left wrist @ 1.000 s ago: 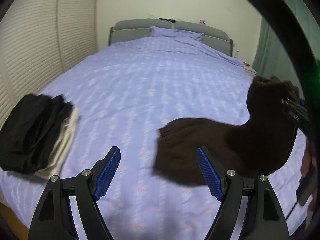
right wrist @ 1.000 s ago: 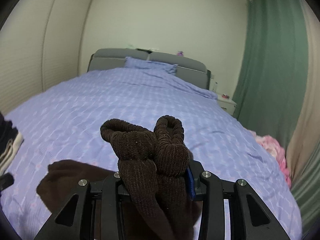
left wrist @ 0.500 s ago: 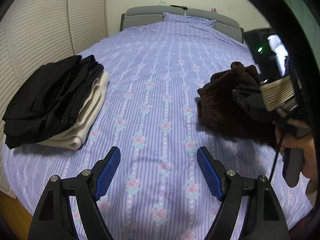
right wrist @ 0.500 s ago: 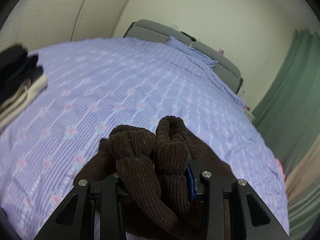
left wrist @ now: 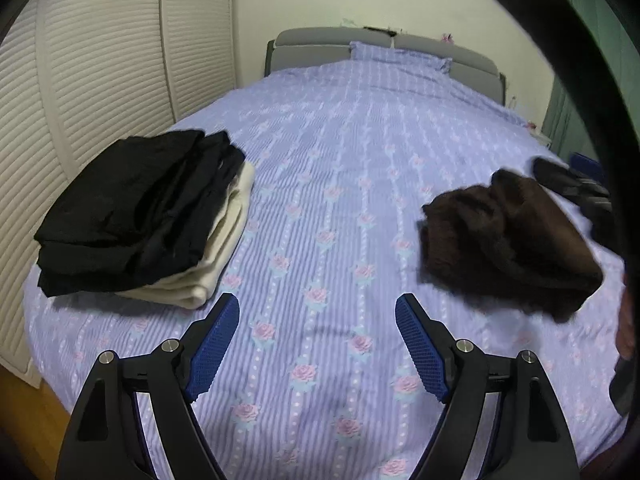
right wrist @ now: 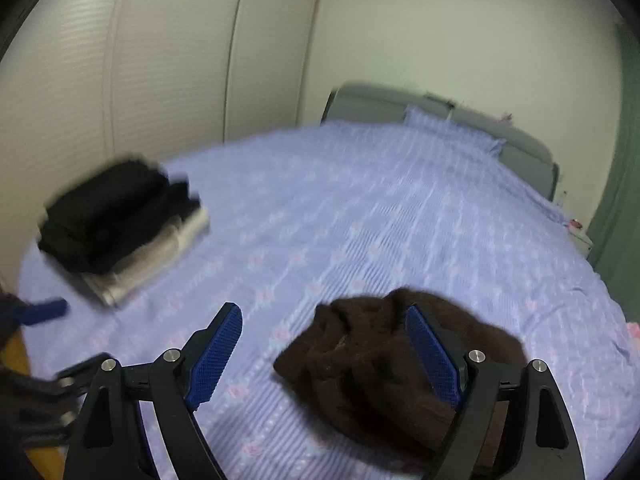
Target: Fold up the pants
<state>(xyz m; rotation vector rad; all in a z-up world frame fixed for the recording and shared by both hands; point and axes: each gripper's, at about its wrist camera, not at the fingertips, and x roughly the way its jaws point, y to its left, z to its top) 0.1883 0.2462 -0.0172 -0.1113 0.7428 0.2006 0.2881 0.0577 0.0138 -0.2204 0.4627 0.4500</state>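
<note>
The brown corduroy pants (right wrist: 360,364) lie in a loose bunch on the lilac bedspread (right wrist: 360,208). My right gripper (right wrist: 322,310) hangs just over them with its jaws opening wide. Its right pad (right wrist: 430,356) is above the cloth, and neither pad presses on it. In the left wrist view the pants (left wrist: 508,240) sit at the right, with the right gripper a dark blur behind them (left wrist: 572,188). My left gripper (left wrist: 317,300) is open over bare bedspread (left wrist: 340,160), with nothing between its pads.
A stack of folded clothes (left wrist: 140,216), black over cream, lies near the bed's left edge, also seen in the right wrist view (right wrist: 116,220). White louvred doors (left wrist: 100,72) stand close behind it. The grey headboard (left wrist: 320,46) and a pillow are far back. A hand (left wrist: 626,328) shows at the right edge.
My right gripper has opened and let go of the brown pants, which now lie bunched on the bed. Both views have swung left, bringing the folded stack closer.
</note>
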